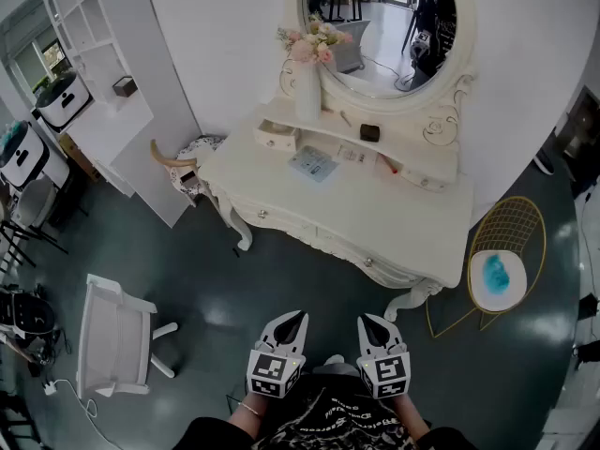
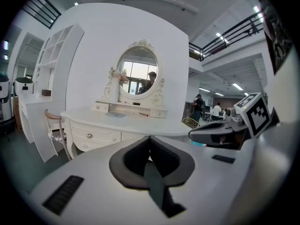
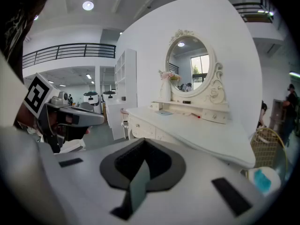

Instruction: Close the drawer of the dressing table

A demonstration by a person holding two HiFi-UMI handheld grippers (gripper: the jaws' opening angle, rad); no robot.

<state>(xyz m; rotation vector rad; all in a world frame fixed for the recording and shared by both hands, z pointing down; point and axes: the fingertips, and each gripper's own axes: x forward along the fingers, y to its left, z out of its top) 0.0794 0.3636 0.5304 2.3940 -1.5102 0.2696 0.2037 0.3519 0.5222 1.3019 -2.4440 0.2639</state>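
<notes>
Left gripper [image 1: 296, 321] and right gripper [image 1: 368, 322] hang low, jaws shut on nothing, well short of the counter [image 1: 394, 223] (closed tips suit a push, I'd guess).

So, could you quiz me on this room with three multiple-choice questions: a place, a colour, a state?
1. The vase of flowers stands: A) left of the mirror; B) on the floor; C) on a chair.
2. The wire chair beside the dressing table is: A) red; B) gold; C) black.
3. The left gripper and right gripper are: A) wide open; B) gripping a knob; C) shut, empty.
Answers: 1 A, it sits at the mirror's left edge; 2 B, golden frame; 3 C, jaws together, nothing between.
</notes>
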